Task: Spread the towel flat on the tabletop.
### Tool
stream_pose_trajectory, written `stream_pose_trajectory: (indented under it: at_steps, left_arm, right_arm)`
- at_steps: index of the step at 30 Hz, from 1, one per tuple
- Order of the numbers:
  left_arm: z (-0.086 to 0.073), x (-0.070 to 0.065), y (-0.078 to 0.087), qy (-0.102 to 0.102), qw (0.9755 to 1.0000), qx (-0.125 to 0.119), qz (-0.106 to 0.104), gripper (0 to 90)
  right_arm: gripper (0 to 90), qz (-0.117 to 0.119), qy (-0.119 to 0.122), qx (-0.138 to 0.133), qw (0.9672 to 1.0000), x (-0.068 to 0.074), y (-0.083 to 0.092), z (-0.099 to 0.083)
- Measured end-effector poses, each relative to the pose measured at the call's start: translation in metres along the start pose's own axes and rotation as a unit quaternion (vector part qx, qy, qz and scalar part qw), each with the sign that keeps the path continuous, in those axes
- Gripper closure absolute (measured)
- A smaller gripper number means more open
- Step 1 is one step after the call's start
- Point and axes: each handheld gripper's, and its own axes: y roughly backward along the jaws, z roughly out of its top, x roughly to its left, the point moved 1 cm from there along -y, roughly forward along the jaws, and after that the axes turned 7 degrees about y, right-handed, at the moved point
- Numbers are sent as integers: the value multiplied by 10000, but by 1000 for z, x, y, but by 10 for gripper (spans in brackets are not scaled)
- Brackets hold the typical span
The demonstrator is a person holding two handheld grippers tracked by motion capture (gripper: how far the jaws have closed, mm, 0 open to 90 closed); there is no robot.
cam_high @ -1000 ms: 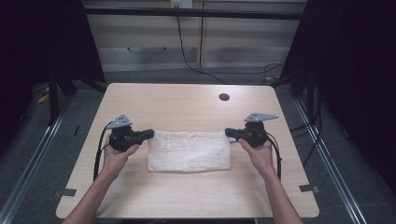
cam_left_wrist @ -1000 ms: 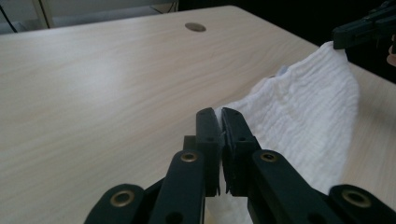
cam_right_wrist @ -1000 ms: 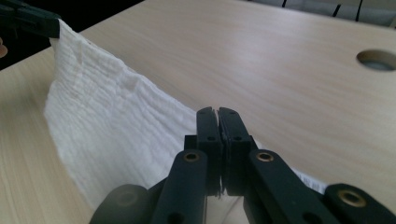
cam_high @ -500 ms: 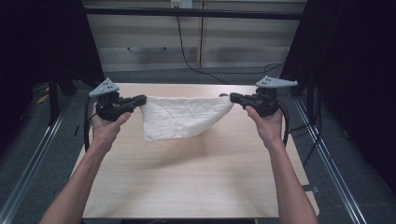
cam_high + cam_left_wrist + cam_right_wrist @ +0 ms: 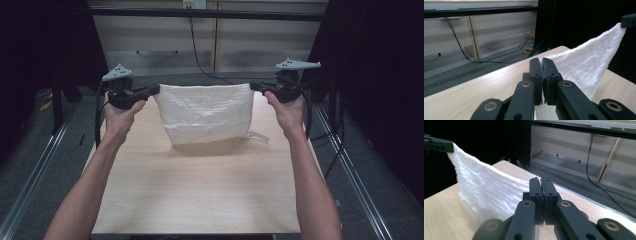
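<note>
A white textured towel hangs stretched in the air above the wooden table, held by its two upper corners. My left gripper is shut on the towel's left corner; in the left gripper view its jaws are pressed together at the tips, with the towel running off to the right. My right gripper is shut on the right corner; in the right gripper view its tips pinch the towel, which runs off to the left. The towel's lower edge hangs close to the tabletop, and a small tab sticks out at its lower right.
The table's far edge lies behind the towel. Beyond it are a grey floor with cables and a pale cabinet wall. Metal rails run along both sides of the table.
Both grippers have risen and moved apart, lifting the towel off the table where it lay folded. It now hangs spread between them.
</note>
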Motion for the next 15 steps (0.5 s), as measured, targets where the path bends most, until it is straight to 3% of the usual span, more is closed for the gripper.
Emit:
stream_pose_trajectory:
  at_steps: [3, 6, 8, 15]
  left_arm:
    - [2, -3, -1, 18, 9999, -62, -137, 873]
    - [-3, -7, 2, -126, 9997, -31, -185, 873]
    - [-9, -7, 5, -54, 9997, -38, -230, 873]
    - [-37, -12, 13, -79, 9993, 81, -364, 873]
  right_arm:
    - [886, -23, -50, -33, 10000, -3, -4, 2]
    - [887, 65, 8, -46, 10000, 2, -3, -4]
    - [887, 102, 42, 2, 9999, 6, -1, -12]
    - [887, 299, 37, 105, 9995, 24, 9, -46]
